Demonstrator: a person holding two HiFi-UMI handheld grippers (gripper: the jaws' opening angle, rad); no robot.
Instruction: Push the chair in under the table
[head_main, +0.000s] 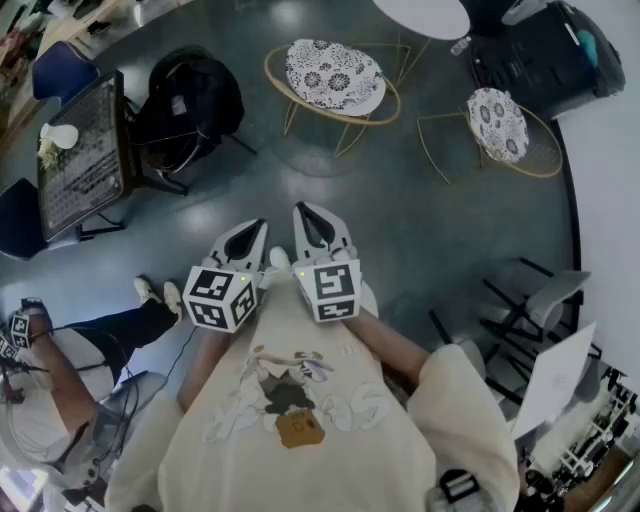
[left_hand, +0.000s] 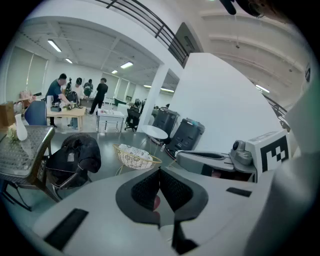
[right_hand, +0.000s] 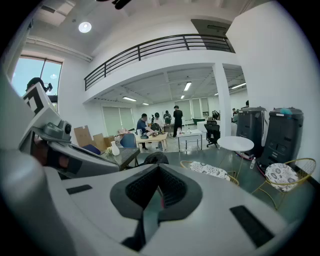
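Note:
A gold wire chair (head_main: 333, 75) with a patterned cushion stands apart from the round white table (head_main: 422, 15) at the top of the head view. It shows too as the gold chair (left_hand: 134, 156) and the gold chair (right_hand: 210, 170) in the gripper views, with the round table (right_hand: 236, 142) behind it. A black chair (head_main: 190, 100) draped with a dark jacket stands beside a grey mesh table (head_main: 85, 150). My left gripper (head_main: 248, 232) and right gripper (head_main: 315, 222) are held side by side near my chest, well short of any chair. Both are shut and empty: left gripper (left_hand: 160, 172), right gripper (right_hand: 159, 170).
A second gold chair (head_main: 500, 125) stands at the right near black bins (head_main: 540, 50). Grey folded chairs (head_main: 530, 300) lean at the right wall. A person's legs (head_main: 120, 325) stretch in from the lower left. Bare dark floor lies between me and the chairs.

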